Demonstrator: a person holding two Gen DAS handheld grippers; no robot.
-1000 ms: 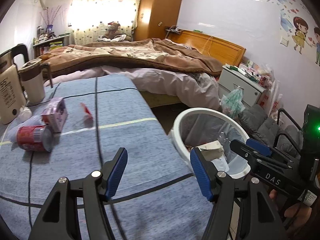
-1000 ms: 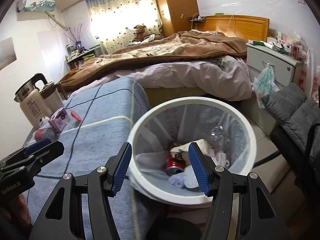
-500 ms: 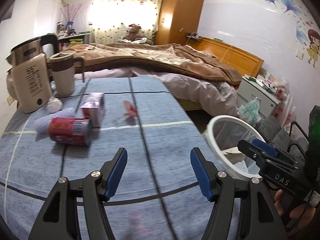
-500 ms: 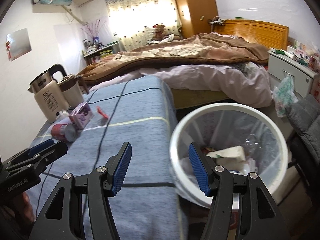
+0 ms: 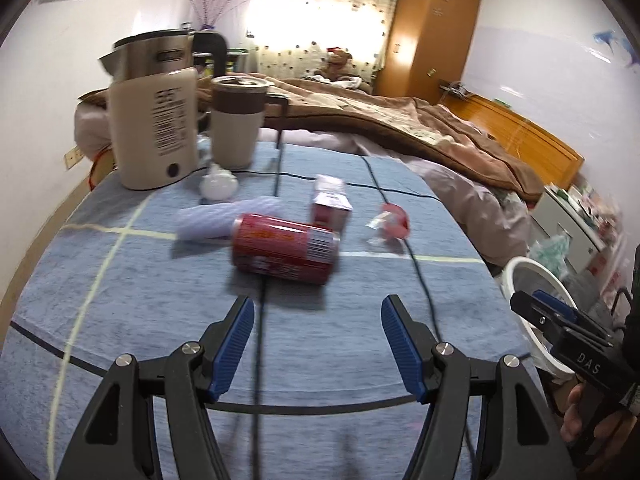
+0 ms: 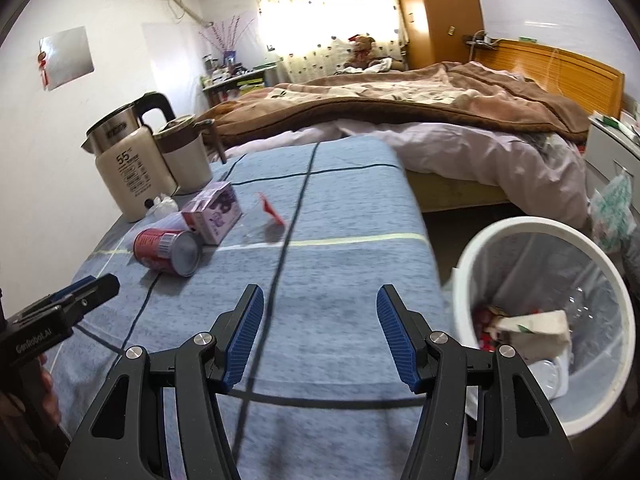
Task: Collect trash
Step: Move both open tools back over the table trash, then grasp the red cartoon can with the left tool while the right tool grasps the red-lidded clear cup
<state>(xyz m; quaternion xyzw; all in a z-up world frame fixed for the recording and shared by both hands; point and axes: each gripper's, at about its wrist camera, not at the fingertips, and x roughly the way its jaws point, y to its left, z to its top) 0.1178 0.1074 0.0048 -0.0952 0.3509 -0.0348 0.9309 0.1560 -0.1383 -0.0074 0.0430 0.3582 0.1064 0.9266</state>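
Blue-grey checked cloth over the desk, with the red can as landmark; lying on its side, silver base turned toward the bin in the right view; directly ahead of the left gripper now, where a second ago sat far off to the left with the bin filling the middle; swung away from the bin and onto the remaining litter, then, so next pick judged to be the can.

Just behind the can: clear plastic bottle, touching or nearly so; small purple-and-pink carton beside the can on the bin side; red-and-clear wrapper farther that way, apart from the rest; crumpled white scrap behind, near the kettle and mug.

Left gripper spread apart, nothing between the blue pads, short of the can; right gripper likewise spread and empty, over bare cloth between can and bin. Bin beyond the desk edge, already holding a crushed carton, a red can and clear plastic.

Readable: "55" on the kettle; "DAS" on the right gripper body; "GenRobot.AI", roughly, on the left gripper body; can and carton print too blurred.
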